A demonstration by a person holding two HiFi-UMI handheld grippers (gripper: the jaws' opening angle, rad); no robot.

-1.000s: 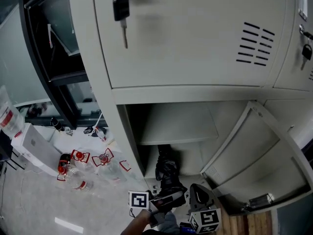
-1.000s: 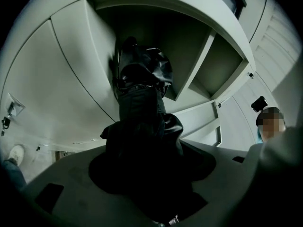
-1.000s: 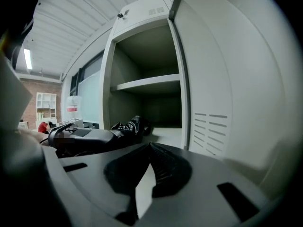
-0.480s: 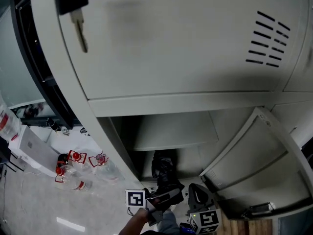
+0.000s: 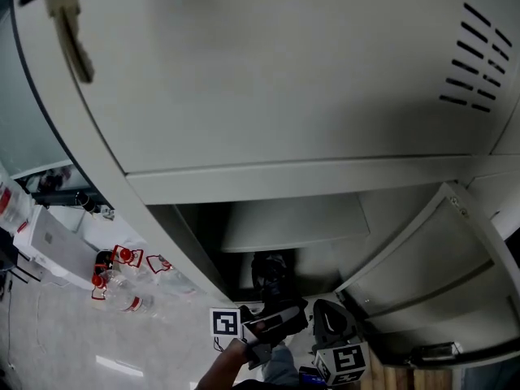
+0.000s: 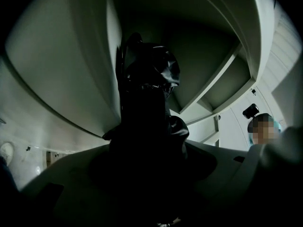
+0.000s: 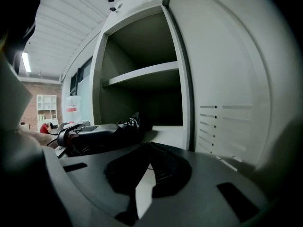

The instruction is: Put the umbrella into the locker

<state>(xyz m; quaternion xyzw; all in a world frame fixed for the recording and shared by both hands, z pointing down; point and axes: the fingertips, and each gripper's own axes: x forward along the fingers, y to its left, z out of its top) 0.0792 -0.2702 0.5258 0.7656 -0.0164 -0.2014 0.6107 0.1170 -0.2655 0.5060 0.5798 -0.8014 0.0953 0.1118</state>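
Left tongs [image 5: 272, 329] pinch the near end of the folded black umbrella [image 5: 271, 276]. Right tongs [image 5: 328, 325], pressed together on nothing, sit just beside at 3 o'clock. The umbrella's long axis points to 12 o'clock, its far end inside the locker's [image 5: 244, 173] bottom compartment under the shelf [image 5: 292, 222], so the push likely goes straight toward 12.

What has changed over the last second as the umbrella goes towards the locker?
Mostly the view: the head camera has closed in on the locker, so the key has slid up and left. The left gripper stays shut on the umbrella, its tip in the open lower compartment's mouth, barely moved. The right gripper stays beside it, shut and empty.
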